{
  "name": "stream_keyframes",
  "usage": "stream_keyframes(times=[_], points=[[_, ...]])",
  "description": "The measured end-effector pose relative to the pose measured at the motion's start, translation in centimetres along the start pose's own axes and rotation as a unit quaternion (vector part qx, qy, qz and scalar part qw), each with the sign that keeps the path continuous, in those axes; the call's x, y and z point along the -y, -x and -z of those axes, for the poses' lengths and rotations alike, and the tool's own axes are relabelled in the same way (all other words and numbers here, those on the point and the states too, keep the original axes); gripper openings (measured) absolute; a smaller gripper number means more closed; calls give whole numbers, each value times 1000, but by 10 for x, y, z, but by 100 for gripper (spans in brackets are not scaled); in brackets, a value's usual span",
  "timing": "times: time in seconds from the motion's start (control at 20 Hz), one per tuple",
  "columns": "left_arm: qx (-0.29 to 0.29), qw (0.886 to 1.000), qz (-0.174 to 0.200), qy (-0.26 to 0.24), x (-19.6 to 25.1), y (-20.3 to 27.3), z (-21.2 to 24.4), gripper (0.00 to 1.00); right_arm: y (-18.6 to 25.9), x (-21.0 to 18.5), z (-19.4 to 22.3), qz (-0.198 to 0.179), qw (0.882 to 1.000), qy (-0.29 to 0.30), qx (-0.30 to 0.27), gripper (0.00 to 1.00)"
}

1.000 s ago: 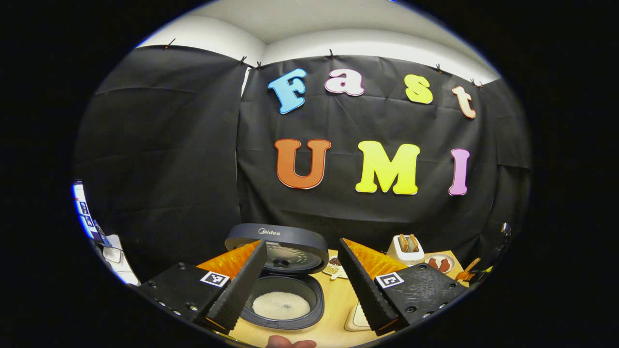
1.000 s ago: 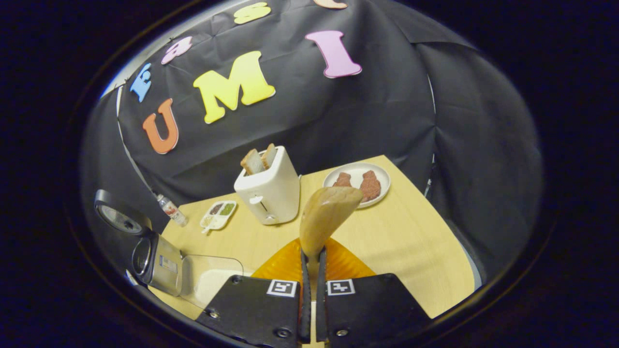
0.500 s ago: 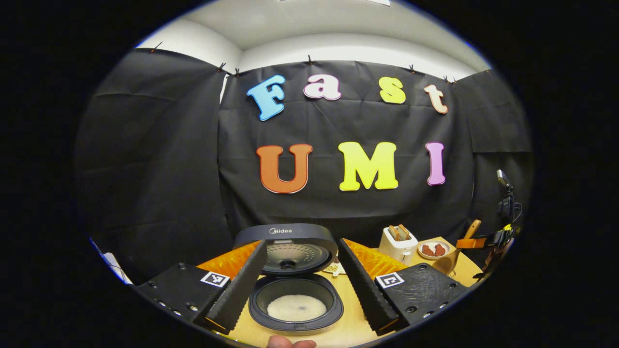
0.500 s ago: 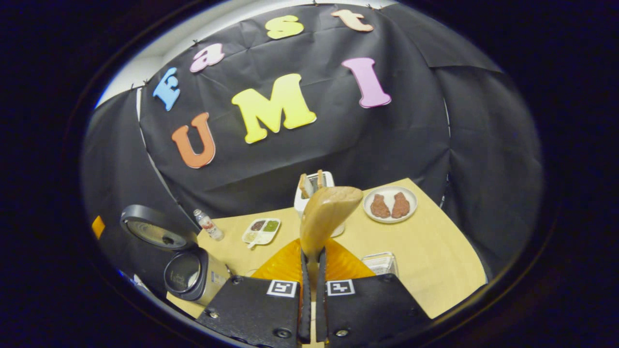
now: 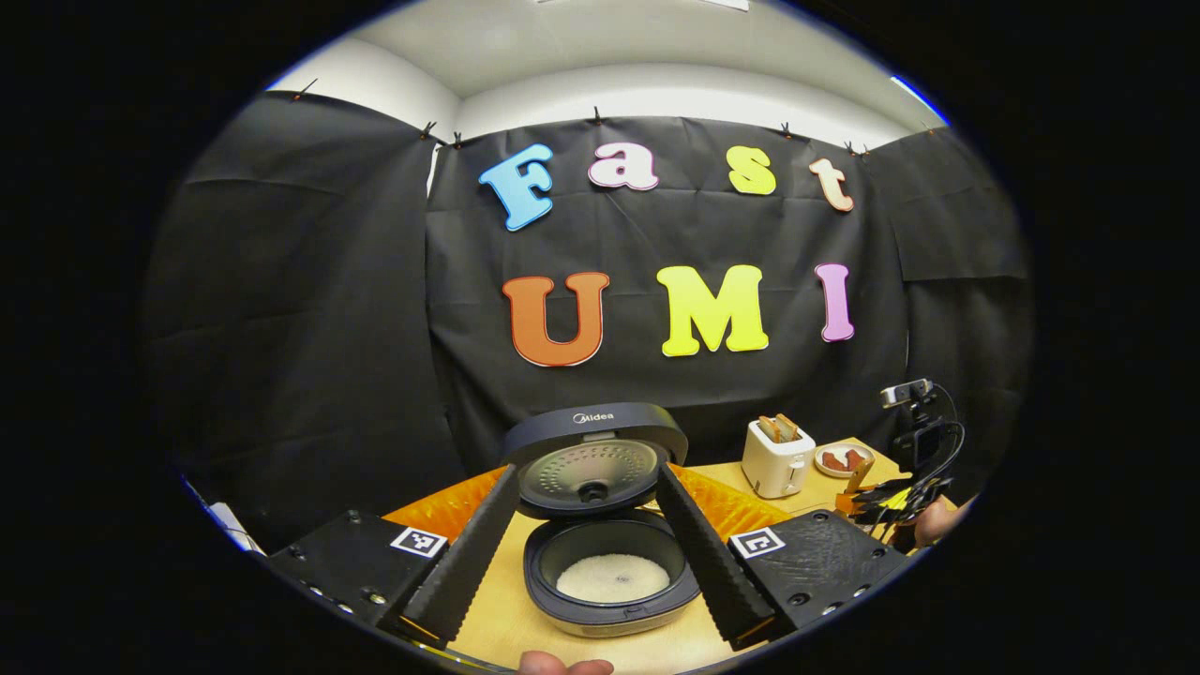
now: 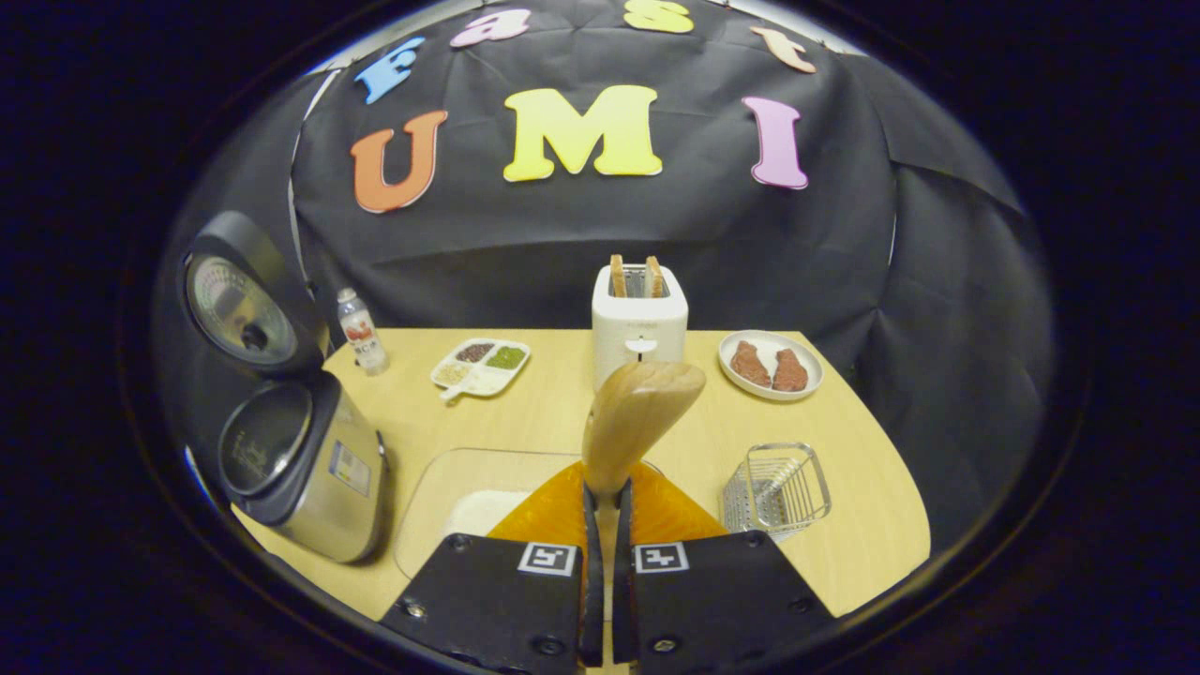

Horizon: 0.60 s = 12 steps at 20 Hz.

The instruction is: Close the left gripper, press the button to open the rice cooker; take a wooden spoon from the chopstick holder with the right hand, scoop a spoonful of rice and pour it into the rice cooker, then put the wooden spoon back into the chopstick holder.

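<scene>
Wooden spoon (image 6: 637, 412) stands upright, clamped in the right gripper (image 6: 605, 525), heading for its holder (image 6: 776, 489); left gripper (image 5: 586, 553), jaws spread, frames the open cooker (image 5: 609, 572).

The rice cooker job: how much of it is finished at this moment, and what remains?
Done: the rice cooker stands open, lid up, with white rice in its pot. In hand: the right gripper is shut on the wooden spoon, its bowl raised and showing no rice. Left: putting the spoon back into the wire chopstick holder. The left gripper is open and holds nothing.
</scene>
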<state>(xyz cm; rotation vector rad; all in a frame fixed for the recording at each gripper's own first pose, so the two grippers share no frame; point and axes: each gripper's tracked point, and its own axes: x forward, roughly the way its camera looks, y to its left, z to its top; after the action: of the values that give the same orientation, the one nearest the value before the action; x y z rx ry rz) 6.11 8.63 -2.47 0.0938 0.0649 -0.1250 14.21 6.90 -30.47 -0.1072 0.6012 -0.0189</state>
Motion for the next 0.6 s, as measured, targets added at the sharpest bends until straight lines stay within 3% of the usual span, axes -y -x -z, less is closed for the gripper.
stream_keyframes(times=[0.2, 0.35, 0.6], points=[[-8, 1000, 9, 4, 1, 8, 7, 95, -8, -8, 11, 12, 1000, 23, -1, 9], [-11, 1000, 10, 15, 2, 12, 5, 95, -10, -33, 19, -12, 1000, 1, -13, 9], [-24, 999, -1, 26, 0, 19, 6, 95, 0, -85, 23, -85, 994, -65, -35, 10]])
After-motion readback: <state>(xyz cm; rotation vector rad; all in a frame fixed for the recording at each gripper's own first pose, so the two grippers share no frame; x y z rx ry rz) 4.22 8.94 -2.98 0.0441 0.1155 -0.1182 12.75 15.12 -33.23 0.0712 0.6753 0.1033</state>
